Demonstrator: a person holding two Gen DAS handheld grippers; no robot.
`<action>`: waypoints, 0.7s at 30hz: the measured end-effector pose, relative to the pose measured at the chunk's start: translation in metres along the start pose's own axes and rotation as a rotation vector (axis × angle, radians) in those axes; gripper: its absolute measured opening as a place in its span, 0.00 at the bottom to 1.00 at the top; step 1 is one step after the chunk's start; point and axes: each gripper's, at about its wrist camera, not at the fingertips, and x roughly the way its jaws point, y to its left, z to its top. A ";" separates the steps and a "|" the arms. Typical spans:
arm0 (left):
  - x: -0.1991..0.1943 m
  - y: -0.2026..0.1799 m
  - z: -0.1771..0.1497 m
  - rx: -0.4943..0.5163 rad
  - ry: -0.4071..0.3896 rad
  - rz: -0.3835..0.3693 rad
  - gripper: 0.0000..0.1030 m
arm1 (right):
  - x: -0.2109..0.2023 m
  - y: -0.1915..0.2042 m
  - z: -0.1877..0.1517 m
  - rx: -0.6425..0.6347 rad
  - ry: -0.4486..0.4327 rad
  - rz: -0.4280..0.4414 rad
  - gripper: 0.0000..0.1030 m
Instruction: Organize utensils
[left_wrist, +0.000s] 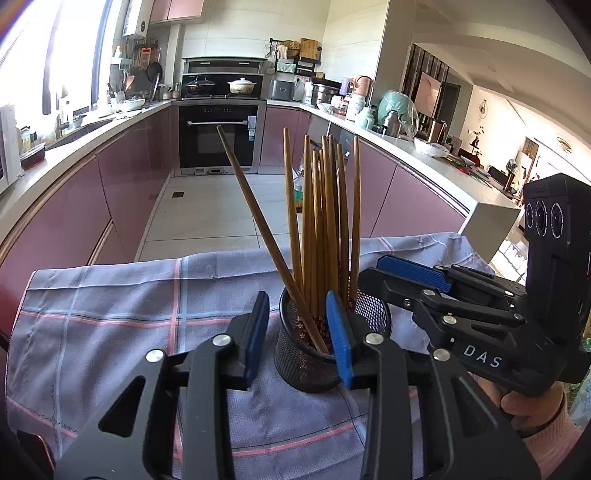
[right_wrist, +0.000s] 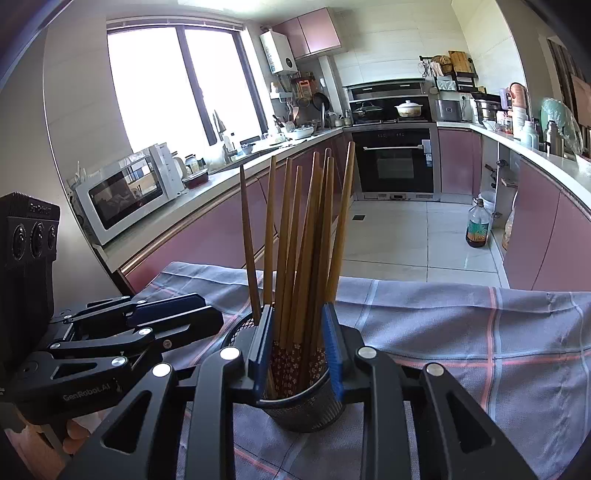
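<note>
In the mesh cup (left_wrist: 314, 354) on the plaid cloth (left_wrist: 110, 306), all visible chopsticks (left_wrist: 325, 221) stand; left gripper (left_wrist: 297, 336) and right gripper (right_wrist: 295, 343) gape, holding nothing—task near done.

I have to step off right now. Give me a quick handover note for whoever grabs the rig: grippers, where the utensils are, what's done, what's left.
Left gripper: open, straddling the near rim of the mesh cup; one pad looks inside it.
Right gripper: open around the chopsticks above the cup; whether the pads touch them is unclear.
Done: chopsticks stand in the cup on the checked cloth.
Left: one chopstick leans far out; probably straighten it. No other loose utensils are visible.
</note>
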 end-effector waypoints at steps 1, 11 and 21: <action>-0.004 0.000 -0.003 0.000 -0.010 0.008 0.42 | -0.002 0.000 -0.001 -0.003 -0.005 0.000 0.30; -0.041 -0.003 -0.028 0.003 -0.103 0.111 0.88 | -0.034 0.013 -0.015 -0.079 -0.091 -0.068 0.68; -0.080 0.004 -0.055 -0.017 -0.196 0.211 0.95 | -0.058 0.020 -0.040 -0.122 -0.157 -0.139 0.94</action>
